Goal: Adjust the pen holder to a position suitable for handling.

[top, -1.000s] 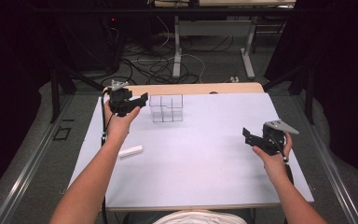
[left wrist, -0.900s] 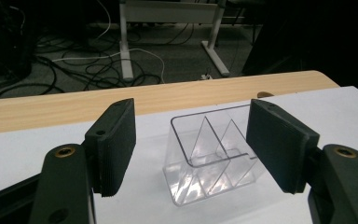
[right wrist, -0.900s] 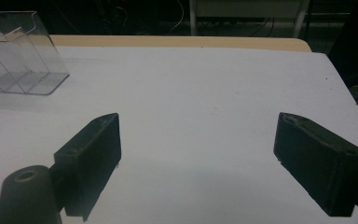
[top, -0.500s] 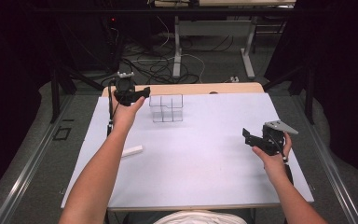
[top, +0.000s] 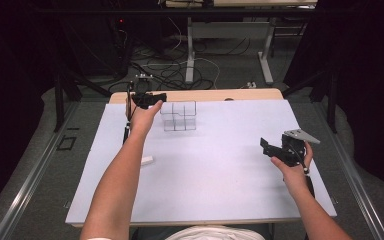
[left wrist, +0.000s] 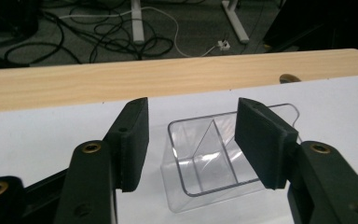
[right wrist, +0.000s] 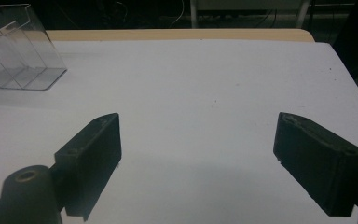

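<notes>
White sheet covers most of the bench, wooden edge bare along the far side; dark room behind, cables on the floor, legs of another table farther back.

Clear divided organizer stands on the sheet near the far edge, left of centre; upright, partitions visible, compartments look empty as far as the left gripper view shows.

Left gripper held out at the far left, just beside the organizer; in its own view the jaws stand apart, organizer framed in the gap and a little beyond the pads; no contact that I can make out; nothing held.

Right gripper near the right edge of the sheet, well apart from the organizer; jaws wide apart in its own view, bare sheet between them, organizer off at upper left.

Small white block lies on the sheet left of centre, beside the left forearm, untouched, well apart from both grippers.

Progress, as a judgement: early stage; approach to the organizer made, grasp not yet taken; closing on it, then any lift or move, all left to do; the white block may be meant for it, cannot tell.
</notes>
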### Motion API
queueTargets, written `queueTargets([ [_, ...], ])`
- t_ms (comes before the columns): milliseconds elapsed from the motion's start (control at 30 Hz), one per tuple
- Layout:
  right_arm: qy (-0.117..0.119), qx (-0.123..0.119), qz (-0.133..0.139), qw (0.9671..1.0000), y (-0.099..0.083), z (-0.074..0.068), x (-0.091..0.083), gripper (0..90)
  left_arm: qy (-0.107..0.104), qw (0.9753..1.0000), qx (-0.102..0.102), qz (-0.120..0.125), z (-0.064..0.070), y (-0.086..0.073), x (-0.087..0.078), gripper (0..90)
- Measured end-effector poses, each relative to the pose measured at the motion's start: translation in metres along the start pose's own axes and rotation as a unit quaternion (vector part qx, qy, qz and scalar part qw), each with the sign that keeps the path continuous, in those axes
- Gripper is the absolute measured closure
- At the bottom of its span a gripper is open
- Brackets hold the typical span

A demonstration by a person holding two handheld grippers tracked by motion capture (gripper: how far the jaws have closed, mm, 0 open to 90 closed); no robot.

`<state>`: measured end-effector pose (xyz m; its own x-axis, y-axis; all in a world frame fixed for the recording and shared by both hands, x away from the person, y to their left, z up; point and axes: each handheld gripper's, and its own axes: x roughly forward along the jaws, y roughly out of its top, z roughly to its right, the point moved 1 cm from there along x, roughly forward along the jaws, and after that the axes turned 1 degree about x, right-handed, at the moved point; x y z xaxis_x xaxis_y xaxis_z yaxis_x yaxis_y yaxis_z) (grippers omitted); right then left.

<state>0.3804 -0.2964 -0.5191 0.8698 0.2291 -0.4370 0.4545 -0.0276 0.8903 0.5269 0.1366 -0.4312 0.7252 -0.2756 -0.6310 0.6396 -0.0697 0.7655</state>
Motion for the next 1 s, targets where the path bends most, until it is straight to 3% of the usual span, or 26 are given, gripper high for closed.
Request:
queueTargets([
  [200, 0.003, 0.000, -0.002, 1.0000, 0.000, 0.001, 0.001, 14.5, -0.002, 0.9992, -0.022, -0.034, -0.005, -0.004, 0.011, 50.4],
  [500, 0.009, 0.000, -0.006, 0.9999, -0.001, 0.000, 0.002, 14.5, -0.008, 0.9983, -0.022, -0.054, -0.005, -0.009, 0.020, 58.4],
  [1000, 0.014, 0.005, -0.010, 0.9998, -0.002, 0.000, 0.003, 14.5, 0.015, 0.9955, -0.027, -0.089, -0.007, -0.019, 0.037, 71.0],
])
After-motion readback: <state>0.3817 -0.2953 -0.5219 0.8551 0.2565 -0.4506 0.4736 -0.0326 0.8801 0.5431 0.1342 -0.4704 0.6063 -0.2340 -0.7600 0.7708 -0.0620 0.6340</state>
